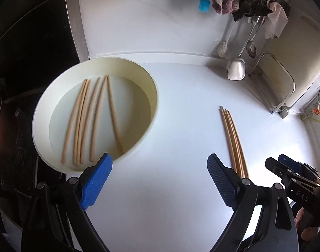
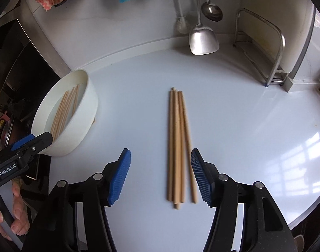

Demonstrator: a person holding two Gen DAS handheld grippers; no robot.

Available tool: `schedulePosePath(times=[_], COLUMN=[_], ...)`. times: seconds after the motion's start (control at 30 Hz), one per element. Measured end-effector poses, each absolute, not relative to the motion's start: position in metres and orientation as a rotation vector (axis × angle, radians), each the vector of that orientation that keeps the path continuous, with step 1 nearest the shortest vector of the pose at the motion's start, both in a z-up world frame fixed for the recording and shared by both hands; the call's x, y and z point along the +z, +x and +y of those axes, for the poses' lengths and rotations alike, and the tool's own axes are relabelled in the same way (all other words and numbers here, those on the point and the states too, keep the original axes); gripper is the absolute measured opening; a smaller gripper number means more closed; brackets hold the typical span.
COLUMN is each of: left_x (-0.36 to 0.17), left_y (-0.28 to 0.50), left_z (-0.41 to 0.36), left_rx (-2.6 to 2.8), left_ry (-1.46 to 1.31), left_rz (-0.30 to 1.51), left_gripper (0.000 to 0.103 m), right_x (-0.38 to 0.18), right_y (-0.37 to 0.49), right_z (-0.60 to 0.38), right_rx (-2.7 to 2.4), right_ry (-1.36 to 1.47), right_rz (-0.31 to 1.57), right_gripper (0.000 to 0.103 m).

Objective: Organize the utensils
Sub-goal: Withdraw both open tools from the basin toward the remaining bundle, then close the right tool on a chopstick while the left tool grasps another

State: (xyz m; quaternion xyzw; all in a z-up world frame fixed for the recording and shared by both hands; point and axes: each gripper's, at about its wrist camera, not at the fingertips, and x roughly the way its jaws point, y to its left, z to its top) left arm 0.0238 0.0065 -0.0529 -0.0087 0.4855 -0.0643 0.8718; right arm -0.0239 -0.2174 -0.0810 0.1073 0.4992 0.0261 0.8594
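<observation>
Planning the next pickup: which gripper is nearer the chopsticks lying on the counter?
Right. The right gripper hangs open directly over the loose chopsticks; the left gripper is off to their side, by the white bowl.

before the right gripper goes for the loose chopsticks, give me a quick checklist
1. right gripper jaws open, nothing between the pads: ok
2. Loose chopsticks bundled on the counter, lined up ahead between the jaws: ok
3. One chopstick splays off on the right, may miss the grip: not ok
4. left gripper open and empty, clear of the bundle: ok
5. White bowl upright, room beside the chopsticks in the bowl: ok
6. Whether the loose and bowl chopsticks match: cannot tell
</observation>
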Motion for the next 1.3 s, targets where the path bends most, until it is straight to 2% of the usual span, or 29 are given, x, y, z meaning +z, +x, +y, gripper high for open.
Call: schedulePosePath(times=[0.37, 0.77, 1.3], left_x=[-0.074, -0.122, -0.146], left_y=[-0.008, 0.023, 0.037], left_z=[-0.057, -0.070, -0.070], left_rx=[-0.026, -0.060, -0.061], left_ry=[0.010, 0.012, 0.004], left_rz=[1.082, 1.007, 1.025], left_gripper=[0.092, 0.094, 0.094], right_x=[-0.118, -0.172, -0.190], right_y=[-0.024, 0.001, 0.010], right_z=[-0.296, -0.274, -0.258], right_rx=[0.097, 0.093, 0.078], right_ry=[0.222, 0.190, 0.074], right_rz=[1.059, 1.020, 1.009], right_gripper=[0.060, 0.060, 0.060])
